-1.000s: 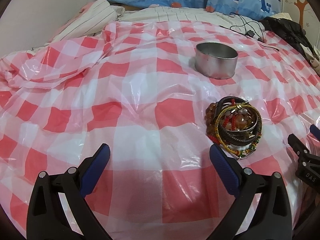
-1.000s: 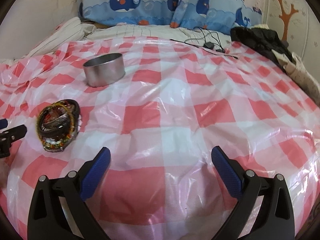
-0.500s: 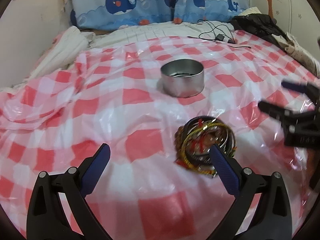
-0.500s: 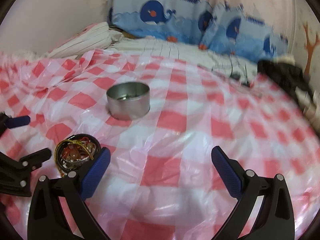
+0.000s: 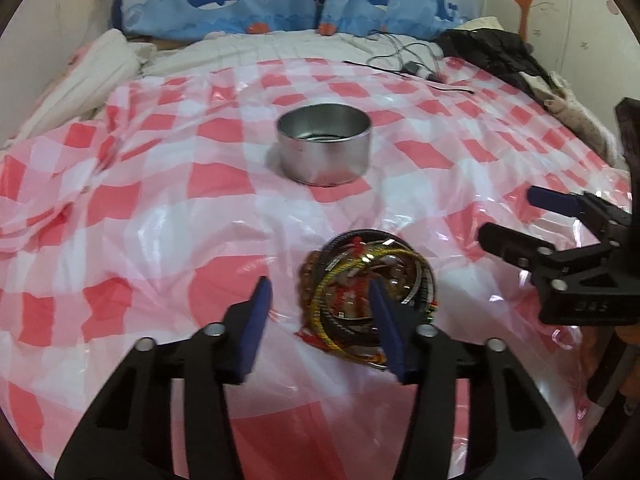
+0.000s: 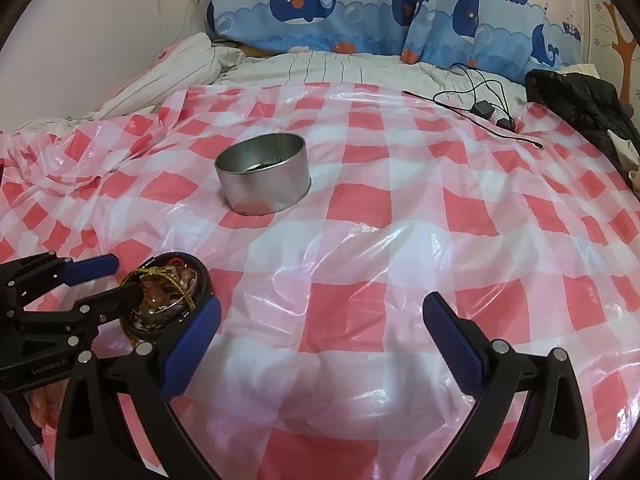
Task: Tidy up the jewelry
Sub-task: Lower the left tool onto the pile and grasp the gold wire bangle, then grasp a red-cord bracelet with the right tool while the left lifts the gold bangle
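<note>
A tangled pile of bracelets (image 5: 360,280) (image 6: 168,300), with beads, yellow cord and dark bangles, lies on the red-and-white checked plastic sheet (image 5: 168,208). My left gripper (image 5: 320,312) (image 6: 116,280) is low over it and its jaws are closing. Its right finger (image 5: 384,320) reaches into the pile, and the left finger stands apart from the pile's left edge, so the pile's left side lies between the pads without being pressed. My right gripper (image 6: 320,328) (image 5: 508,220) is open and empty, just right of the pile. An open round metal tin (image 5: 324,148) (image 6: 264,176) stands beyond.
Whale-print pillows (image 6: 360,8) line the wall at the back. A black charger cable (image 6: 480,108) and a black jacket (image 6: 580,104) lie at the back right. Striped white bedding (image 6: 180,68) is bunched at the back left, where the sheet wrinkles.
The left gripper's jaws have narrowed from wide open, and it has come up to the pile, its right finger now inside it. The right gripper has swung in beside the pile.
</note>
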